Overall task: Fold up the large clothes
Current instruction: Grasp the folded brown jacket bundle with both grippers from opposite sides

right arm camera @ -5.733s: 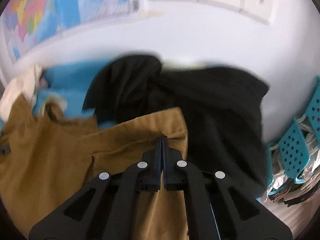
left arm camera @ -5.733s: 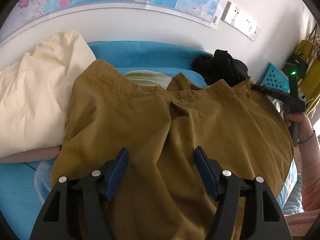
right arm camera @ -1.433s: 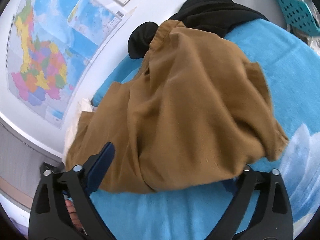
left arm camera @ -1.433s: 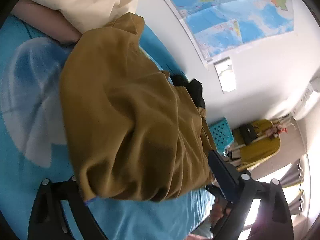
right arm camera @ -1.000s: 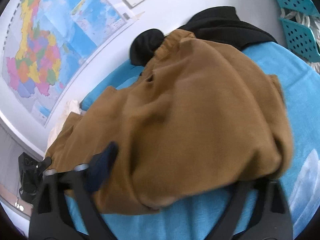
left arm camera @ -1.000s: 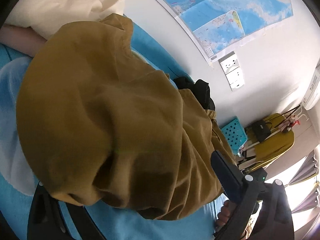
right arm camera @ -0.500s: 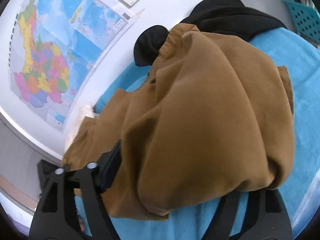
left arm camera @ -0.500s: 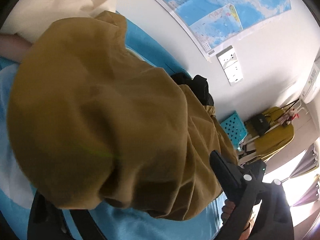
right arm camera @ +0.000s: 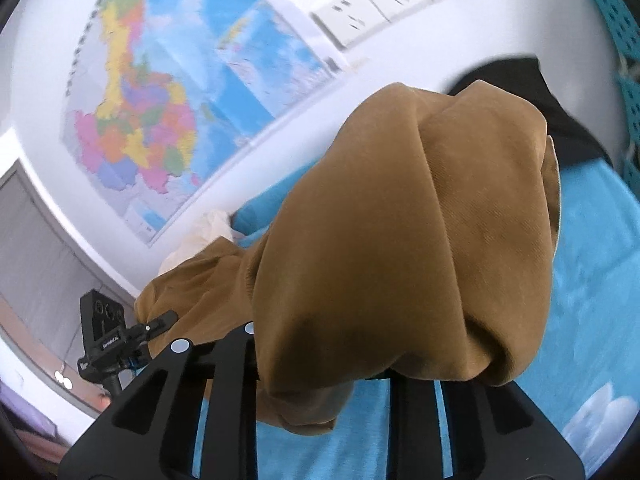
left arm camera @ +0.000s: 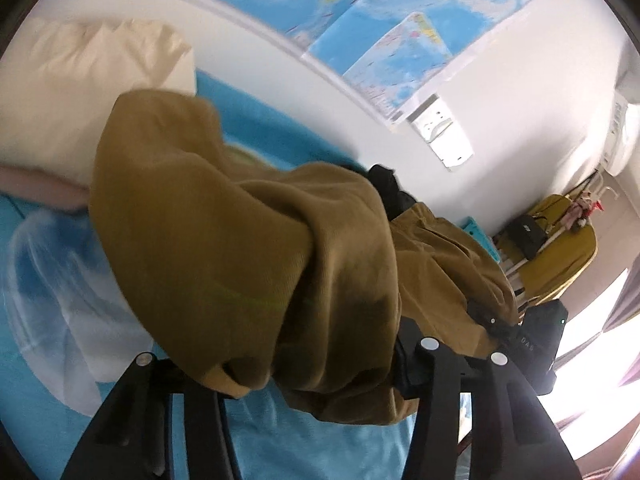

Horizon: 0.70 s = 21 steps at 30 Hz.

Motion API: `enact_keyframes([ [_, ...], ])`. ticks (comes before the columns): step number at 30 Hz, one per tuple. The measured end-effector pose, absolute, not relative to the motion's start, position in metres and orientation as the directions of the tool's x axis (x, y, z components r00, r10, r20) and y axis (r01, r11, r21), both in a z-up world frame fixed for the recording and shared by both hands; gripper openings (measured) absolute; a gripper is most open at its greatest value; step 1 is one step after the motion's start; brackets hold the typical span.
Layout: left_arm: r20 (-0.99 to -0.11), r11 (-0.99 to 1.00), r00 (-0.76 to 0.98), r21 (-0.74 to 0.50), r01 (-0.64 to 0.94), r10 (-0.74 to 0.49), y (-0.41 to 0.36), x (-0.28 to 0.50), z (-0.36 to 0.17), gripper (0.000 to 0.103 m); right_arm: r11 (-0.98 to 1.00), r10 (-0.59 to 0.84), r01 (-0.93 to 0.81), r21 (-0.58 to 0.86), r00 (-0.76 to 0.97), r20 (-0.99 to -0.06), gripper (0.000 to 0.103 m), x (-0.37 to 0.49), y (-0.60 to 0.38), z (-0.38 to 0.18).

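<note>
A large mustard-brown garment (left arm camera: 240, 248) lies bunched on the blue bed sheet (left arm camera: 60, 400). Its near fold drapes over my left gripper (left arm camera: 288, 364) and hides the fingertips. The left jaws are closing with a thick roll of the cloth between them. In the right wrist view the same brown garment (right arm camera: 400, 240) bulges up over my right gripper (right arm camera: 328, 376), whose jaws are also closing on a bunched fold. Both near edges hang lifted off the sheet. The right gripper's body (left arm camera: 532, 340) shows at the garment's far end, and the left gripper's body (right arm camera: 116, 340) in the right wrist view.
A cream pillow (left arm camera: 80, 92) lies at the back left. A black garment (right arm camera: 540, 92) sits against the wall behind the brown one. A map (left arm camera: 380, 20) and a socket strip (left arm camera: 440, 136) hang on the wall. A teal basket (right arm camera: 624, 60) and a yellow chair (left arm camera: 560, 240) stand to the right.
Both pairs of jaws have narrowed around the brown garment's near folds. Both grippers have risen, and the cloth has bunched up and lifted off the sheet.
</note>
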<state>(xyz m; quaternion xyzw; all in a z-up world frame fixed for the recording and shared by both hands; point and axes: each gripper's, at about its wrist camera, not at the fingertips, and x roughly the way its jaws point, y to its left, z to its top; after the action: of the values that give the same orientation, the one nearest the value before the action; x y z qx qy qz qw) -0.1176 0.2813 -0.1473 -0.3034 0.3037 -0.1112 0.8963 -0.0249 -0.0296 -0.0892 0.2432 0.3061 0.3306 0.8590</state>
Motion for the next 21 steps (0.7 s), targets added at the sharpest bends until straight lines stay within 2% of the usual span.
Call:
enact_keyframes([
  [3, -0.468, 0.791, 0.792, -0.611, 0.03, -0.392, 0.282, -0.122, -0.14, 0.048, 0.668, 0.717, -0.428, 0.608, 0.588, -0.374, 0.023, -0.028, -0.032, -0.085],
  [5, -0.482, 0.798, 0.781, -0.602, 0.035, -0.398, 0.28, -0.123, -0.143, 0.049, 0.685, 0.706, -0.399, 0.609, 0.571, -0.42, 0.025, -0.026, -0.032, -0.096],
  [8, -0.531, 0.782, 0.733, -0.623, 0.002, -0.424, 0.286, -0.115, -0.165, 0.057, 0.689, 0.7, -0.333, 0.644, 0.539, -0.469, 0.031, -0.021, -0.036, -0.119],
  [10, -0.554, 0.761, 0.699, -0.649, -0.022, -0.452, 0.291, -0.11, -0.18, 0.066, 0.71, 0.677, -0.285, 0.645, 0.527, -0.513, 0.04, -0.022, -0.039, -0.134],
  [12, -0.56, 0.752, 0.681, -0.658, -0.021, -0.471, 0.296, -0.108, -0.19, 0.07, 0.704, 0.678, -0.239, 0.668, 0.505, -0.534, 0.056, -0.025, -0.043, -0.148],
  [14, -0.559, 0.756, 0.677, -0.655, -0.007, -0.478, 0.297, -0.107, -0.193, 0.075, 0.704, 0.675, -0.205, 0.681, 0.492, -0.55, 0.065, -0.028, -0.047, -0.159],
  [16, -0.563, 0.753, 0.667, -0.658, -0.003, -0.489, 0.298, -0.105, -0.197, 0.083, 0.685, 0.691, -0.209, 0.698, 0.491, -0.531, 0.07, -0.03, -0.047, -0.163],
  [18, -0.559, 0.749, 0.664, -0.663, 0.003, -0.497, 0.298, -0.1, -0.198, 0.087, 0.673, 0.706, -0.236, 0.701, 0.487, -0.515, 0.083, -0.028, -0.042, -0.159],
  [19, -0.549, 0.739, 0.665, -0.673, 0.008, -0.507, 0.297, -0.098, -0.198, 0.096, 0.668, 0.712, -0.247, 0.702, 0.486, -0.507, 0.087, -0.026, -0.038, -0.159],
  [20, -0.54, 0.731, 0.666, -0.682, 0.012, -0.515, 0.294, -0.094, -0.197, 0.096, 0.675, 0.707, -0.252, 0.694, 0.492, -0.509, 0.088, -0.023, -0.033, -0.158],
  [21, -0.544, 0.734, 0.669, -0.679, 0.003, -0.507, 0.292, -0.091, -0.197, 0.096, 0.69, 0.696, -0.259, 0.676, 0.496, -0.52, 0.081, -0.02, -0.026, -0.157],
])
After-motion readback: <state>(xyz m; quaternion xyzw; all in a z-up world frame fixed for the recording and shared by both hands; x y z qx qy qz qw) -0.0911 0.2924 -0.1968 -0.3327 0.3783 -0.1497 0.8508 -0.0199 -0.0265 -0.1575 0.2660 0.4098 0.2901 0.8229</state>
